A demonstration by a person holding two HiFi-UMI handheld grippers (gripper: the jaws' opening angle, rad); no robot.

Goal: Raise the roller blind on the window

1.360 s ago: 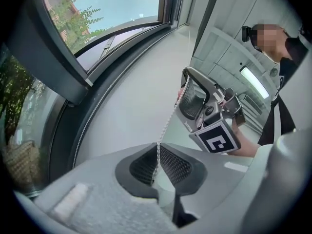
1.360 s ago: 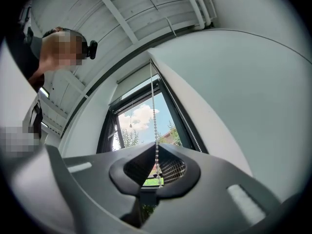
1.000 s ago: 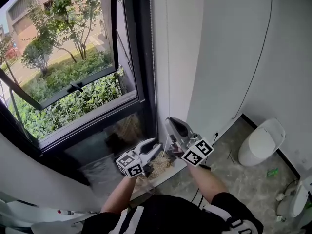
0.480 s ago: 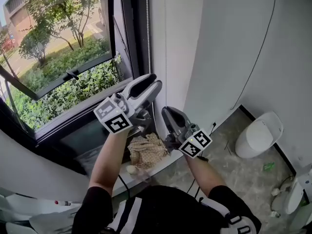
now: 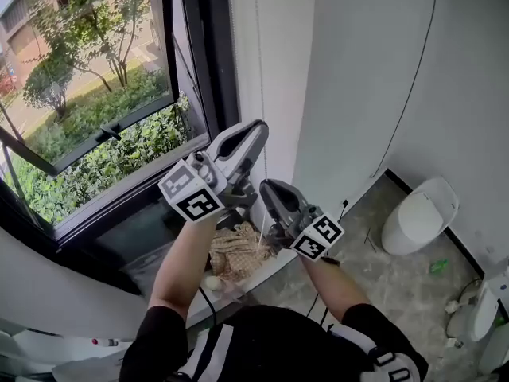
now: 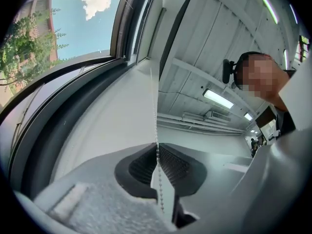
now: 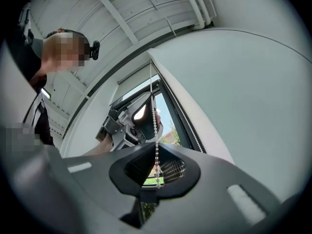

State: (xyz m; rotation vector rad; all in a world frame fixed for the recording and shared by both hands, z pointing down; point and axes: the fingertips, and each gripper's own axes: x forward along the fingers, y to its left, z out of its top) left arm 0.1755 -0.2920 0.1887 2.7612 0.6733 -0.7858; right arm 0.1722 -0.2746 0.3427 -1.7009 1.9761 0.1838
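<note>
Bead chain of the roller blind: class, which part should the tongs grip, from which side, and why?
Grip the bead chain on its straight hanging stretch, from the room side, one pad each side: it hangs vertical beside the wall. The left tongs have just closed on it, above the right tongs.

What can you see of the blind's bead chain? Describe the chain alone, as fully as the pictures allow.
The bead chain is a thin string of small white beads, plastic by the look, hanging taut and near vertical beside the white wall next to the window. The right gripper is shut on it lower down; the left gripper, whose jaws have just been closing, pinches it higher up. A second strand runs free closer to the wall.
</note>
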